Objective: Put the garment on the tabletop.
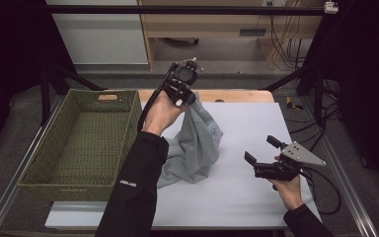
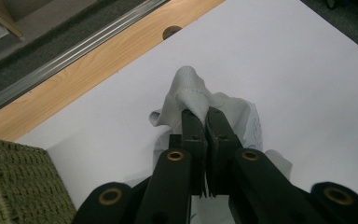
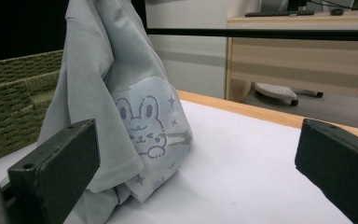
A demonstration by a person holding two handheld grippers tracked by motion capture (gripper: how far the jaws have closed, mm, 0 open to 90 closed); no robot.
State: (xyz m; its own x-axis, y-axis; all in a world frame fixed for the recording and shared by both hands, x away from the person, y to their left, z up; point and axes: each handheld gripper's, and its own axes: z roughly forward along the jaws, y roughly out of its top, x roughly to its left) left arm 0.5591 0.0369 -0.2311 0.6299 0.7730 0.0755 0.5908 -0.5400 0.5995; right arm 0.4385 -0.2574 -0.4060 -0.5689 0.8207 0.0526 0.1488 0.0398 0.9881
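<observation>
Black sleeves enter from the near edge of the high view, one forearm to each claw. Right gripper: held low over the white table sheet at the near right, jaws spread wide and empty, well apart from the cloth; in its own view the shirt stands just beyond the wide-set jaws. Grey T-shirt: pale grey knit with a rabbit-and-stars print, hanging in a loose cone, lower folds resting on the sheet near the table's middle. Left gripper: raised above the shirt, jaws pinched tight on a fold of the fabric at its top. Green woven basket: at the left, just beside the shirt. Wooden table edge: along the far side of the sheet. Floor and furniture beyond.
</observation>
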